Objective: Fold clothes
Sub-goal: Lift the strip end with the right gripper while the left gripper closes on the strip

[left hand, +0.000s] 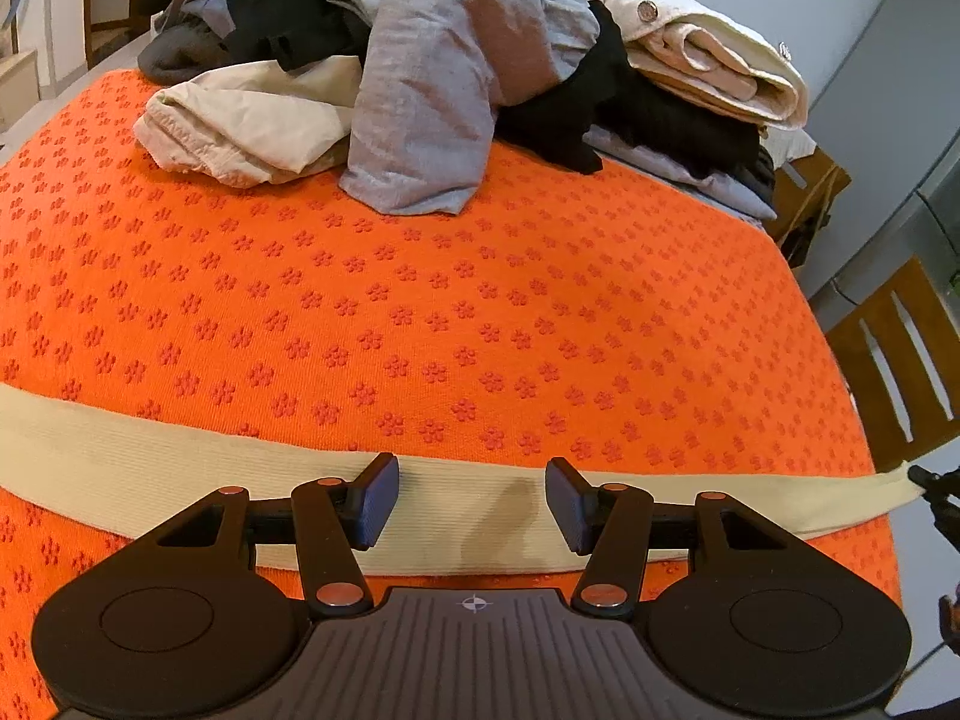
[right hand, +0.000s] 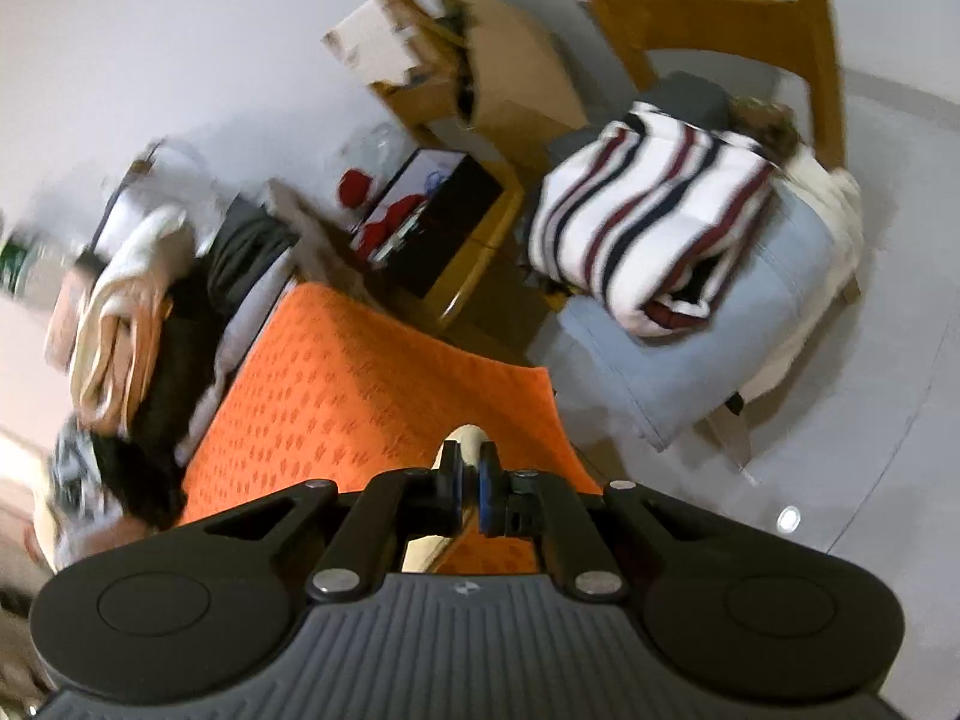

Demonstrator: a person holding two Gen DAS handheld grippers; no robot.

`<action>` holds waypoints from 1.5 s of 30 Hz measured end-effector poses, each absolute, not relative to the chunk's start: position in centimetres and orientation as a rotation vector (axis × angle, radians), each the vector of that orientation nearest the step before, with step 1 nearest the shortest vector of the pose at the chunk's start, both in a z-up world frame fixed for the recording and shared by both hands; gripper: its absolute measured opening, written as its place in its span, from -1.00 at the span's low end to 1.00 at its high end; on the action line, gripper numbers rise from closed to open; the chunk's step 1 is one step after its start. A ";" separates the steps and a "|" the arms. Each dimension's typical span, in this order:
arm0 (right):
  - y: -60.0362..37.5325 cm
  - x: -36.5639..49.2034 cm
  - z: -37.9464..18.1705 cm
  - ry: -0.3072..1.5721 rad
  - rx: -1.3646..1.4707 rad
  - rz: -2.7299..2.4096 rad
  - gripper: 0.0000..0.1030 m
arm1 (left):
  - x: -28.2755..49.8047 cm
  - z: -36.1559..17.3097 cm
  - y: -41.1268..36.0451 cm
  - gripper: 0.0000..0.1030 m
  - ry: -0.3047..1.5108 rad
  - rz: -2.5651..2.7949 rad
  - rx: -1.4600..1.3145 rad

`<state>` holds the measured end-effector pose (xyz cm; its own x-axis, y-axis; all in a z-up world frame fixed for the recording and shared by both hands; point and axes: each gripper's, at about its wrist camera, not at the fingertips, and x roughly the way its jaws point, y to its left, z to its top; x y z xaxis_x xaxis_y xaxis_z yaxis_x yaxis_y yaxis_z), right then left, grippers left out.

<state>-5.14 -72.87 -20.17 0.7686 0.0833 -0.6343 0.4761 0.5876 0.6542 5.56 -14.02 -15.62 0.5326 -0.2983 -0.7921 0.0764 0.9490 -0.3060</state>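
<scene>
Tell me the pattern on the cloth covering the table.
Orange cloth with rows of small raised flower motifs; clearest in the left wrist view.

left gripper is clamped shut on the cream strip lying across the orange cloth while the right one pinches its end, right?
Not quite. The left gripper is open: the left wrist view shows its jaws spread wide above the cream strip on the orange cloth, gripping nothing. The rest holds: the right wrist view shows the right gripper shut on the strip's end.

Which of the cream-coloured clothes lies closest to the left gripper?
The long cream strip stretched flat across the orange cloth, right under the open left gripper. The other cream pieces sit crumpled or folded in the far pile.
</scene>
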 end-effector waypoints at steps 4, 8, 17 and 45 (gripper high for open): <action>-70.0 -3.9 -16.9 0.684 0.749 -0.214 -0.87 | 5.2 -14.7 -13.3 0.13 0.981 -0.213 -0.292; -66.7 -3.0 -13.0 0.651 0.584 -0.174 -0.86 | 4.4 -12.6 -12.6 0.13 0.950 -0.230 -0.373; -58.4 -1.2 -7.5 0.618 0.378 0.025 -0.83 | 4.5 -8.3 -14.6 0.21 0.923 -0.385 -0.537; -44.3 -1.1 -6.9 0.655 0.036 0.458 -0.79 | 6.8 -13.6 -22.9 -0.03 1.112 -0.468 -1.093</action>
<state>-1.10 -44.25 -6.94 0.6969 0.4220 -0.5798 -0.3997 0.8999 0.1746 6.77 -22.90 -13.55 0.4194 -0.7717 -0.4780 -0.1981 0.4361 -0.8778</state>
